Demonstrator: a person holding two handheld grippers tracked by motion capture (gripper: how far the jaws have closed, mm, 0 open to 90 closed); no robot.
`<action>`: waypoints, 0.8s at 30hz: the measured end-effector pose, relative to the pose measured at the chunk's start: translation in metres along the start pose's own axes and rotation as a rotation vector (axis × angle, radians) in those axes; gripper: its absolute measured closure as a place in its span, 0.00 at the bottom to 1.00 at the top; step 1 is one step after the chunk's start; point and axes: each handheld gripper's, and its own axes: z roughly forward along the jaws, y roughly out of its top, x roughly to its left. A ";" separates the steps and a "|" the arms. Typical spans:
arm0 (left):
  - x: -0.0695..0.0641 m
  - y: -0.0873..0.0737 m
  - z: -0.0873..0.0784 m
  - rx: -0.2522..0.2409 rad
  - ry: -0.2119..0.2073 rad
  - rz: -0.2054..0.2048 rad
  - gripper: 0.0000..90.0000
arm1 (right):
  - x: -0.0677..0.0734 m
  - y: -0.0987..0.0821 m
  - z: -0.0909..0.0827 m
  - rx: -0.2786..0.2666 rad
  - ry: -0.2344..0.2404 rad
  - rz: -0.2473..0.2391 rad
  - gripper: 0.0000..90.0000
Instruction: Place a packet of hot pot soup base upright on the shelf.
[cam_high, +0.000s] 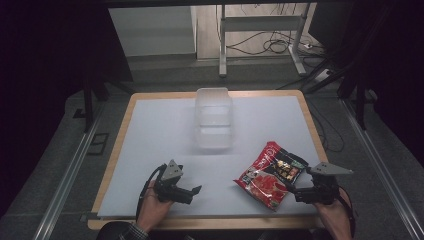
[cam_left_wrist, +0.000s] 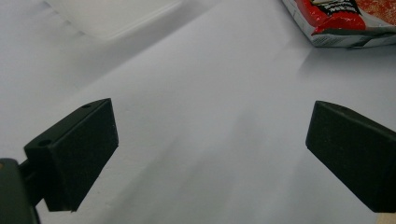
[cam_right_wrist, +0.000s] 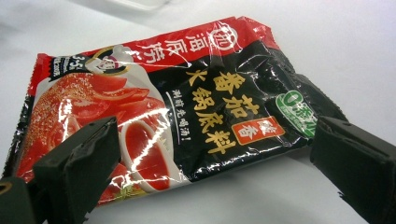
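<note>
White table, wood rim. Clear plastic container sits at the far middle, empty as far as I can tell, well ahead of both grippers; a corner of it shows at top left in the left gripper view. Nothing lies between the left gripper and the packet.

Left gripper: jaws wide apart, bare table between them, holding nothing. The packet's sealed end is ahead and off to the right jaw's side, apart from it.

Right gripper: jaws wide, straddling the near edge of the red and black sauce packet. Contact, cannot tell.

Packet lies flat, printed face up, long axis diagonal in the high view, running from near-left to far-right. Beyond the right gripper's jaws it lies crosswise, red end toward the left jaw, black end toward the right jaw.
</note>
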 end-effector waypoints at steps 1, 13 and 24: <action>-0.001 0.001 0.000 0.001 -0.001 -0.002 0.03 | 0.000 0.000 0.000 0.001 0.000 -0.001 0.02; -0.012 0.011 0.001 -0.006 -0.059 0.005 0.02 | -0.002 0.001 -0.003 -0.025 -0.031 -0.011 0.03; -0.029 0.023 0.008 -0.009 -0.089 0.065 0.09 | -0.003 0.001 -0.003 -0.021 -0.031 -0.005 0.03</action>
